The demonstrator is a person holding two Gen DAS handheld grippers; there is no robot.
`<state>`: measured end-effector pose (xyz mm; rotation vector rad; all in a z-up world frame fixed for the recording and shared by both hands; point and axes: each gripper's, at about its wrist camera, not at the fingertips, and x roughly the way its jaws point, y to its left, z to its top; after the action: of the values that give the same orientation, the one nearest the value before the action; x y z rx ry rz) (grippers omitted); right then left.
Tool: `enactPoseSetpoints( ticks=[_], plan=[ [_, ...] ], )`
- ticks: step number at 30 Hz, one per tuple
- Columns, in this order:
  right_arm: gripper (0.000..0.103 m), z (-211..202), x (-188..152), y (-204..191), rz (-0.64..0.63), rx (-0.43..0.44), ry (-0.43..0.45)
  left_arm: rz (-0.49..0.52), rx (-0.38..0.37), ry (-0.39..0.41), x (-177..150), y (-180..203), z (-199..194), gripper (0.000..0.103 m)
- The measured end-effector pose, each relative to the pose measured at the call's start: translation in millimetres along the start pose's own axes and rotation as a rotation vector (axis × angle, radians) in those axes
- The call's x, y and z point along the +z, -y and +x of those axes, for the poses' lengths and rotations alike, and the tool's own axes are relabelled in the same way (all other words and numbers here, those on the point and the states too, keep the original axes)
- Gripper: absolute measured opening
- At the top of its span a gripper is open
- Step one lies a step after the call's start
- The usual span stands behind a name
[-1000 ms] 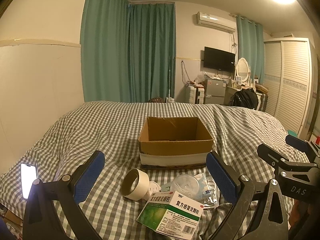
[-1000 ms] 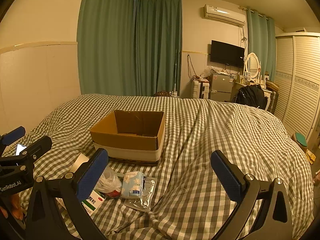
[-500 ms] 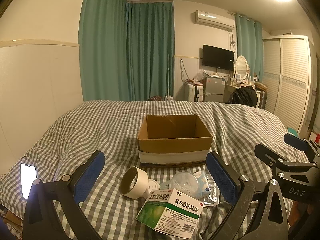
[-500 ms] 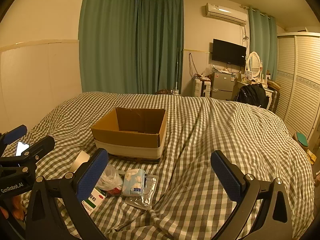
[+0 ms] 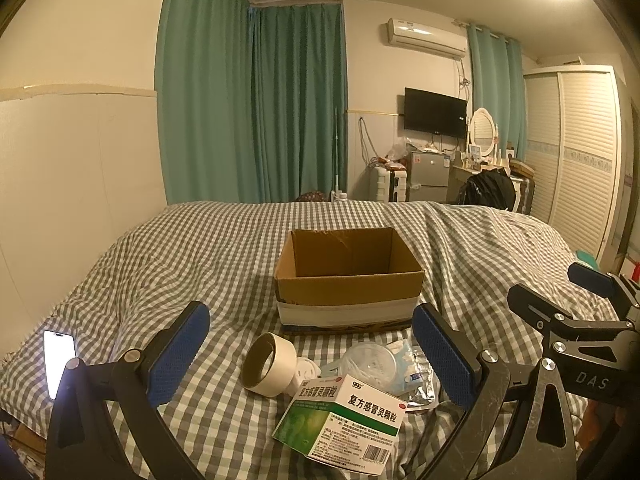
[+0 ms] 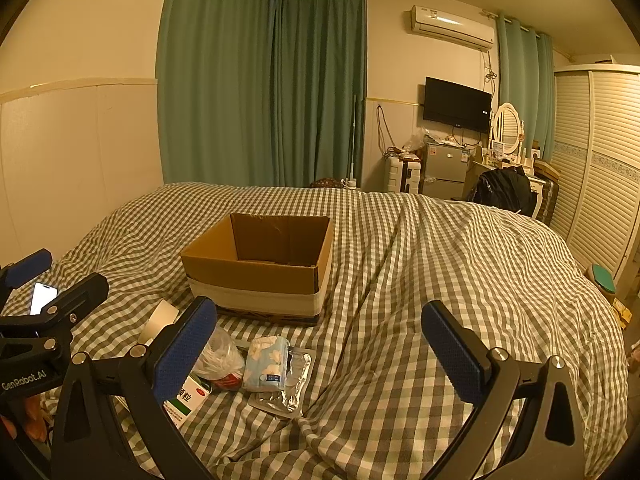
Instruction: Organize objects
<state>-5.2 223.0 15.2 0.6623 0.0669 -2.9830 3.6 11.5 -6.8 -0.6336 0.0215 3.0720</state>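
The left gripper (image 5: pixel 310 350) hangs over the gingham bed cover (image 5: pixel 168 264) with its blue-padded fingers (image 5: pixel 178 354) spread wide and nothing between them. Below and between those fingers lie a tape roll (image 5: pixel 268 364) on its side, a green-and-white medicine box (image 5: pixel 346 420) nearest the tool, a clear plastic bag (image 5: pixel 370 362) and a foil pouch (image 5: pixel 422 382) just inside the right-hand finger. Straight ahead, beyond this clutter, stands an open cardboard box (image 5: pixel 348 280). A lit phone (image 5: pixel 59 362) lies outside the left-hand finger. The right gripper (image 6: pixel 318 352) is likewise wide and holds nothing; a floral tissue pack (image 6: pixel 266 364) lies on the pouch just inside its left-hand finger.
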Motion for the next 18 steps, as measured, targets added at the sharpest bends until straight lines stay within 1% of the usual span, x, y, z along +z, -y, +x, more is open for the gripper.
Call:
enactPoseSetpoints(
  ticks=[11,15,18],
  plan=[
    [0.103,-1,1,1,-0.002,-0.001,0.003,0.015,-0.003,0.0,3,3,-4,0.103],
    [0.103,-7,5,3,-0.004,-0.001,0.014,0.031,-0.001,0.009,5,7,-9,0.103],
    [0.103,-11,8,3,-0.009,-0.006,0.026,0.041,-0.006,-0.002,3,10,-8,0.103]
  ],
)
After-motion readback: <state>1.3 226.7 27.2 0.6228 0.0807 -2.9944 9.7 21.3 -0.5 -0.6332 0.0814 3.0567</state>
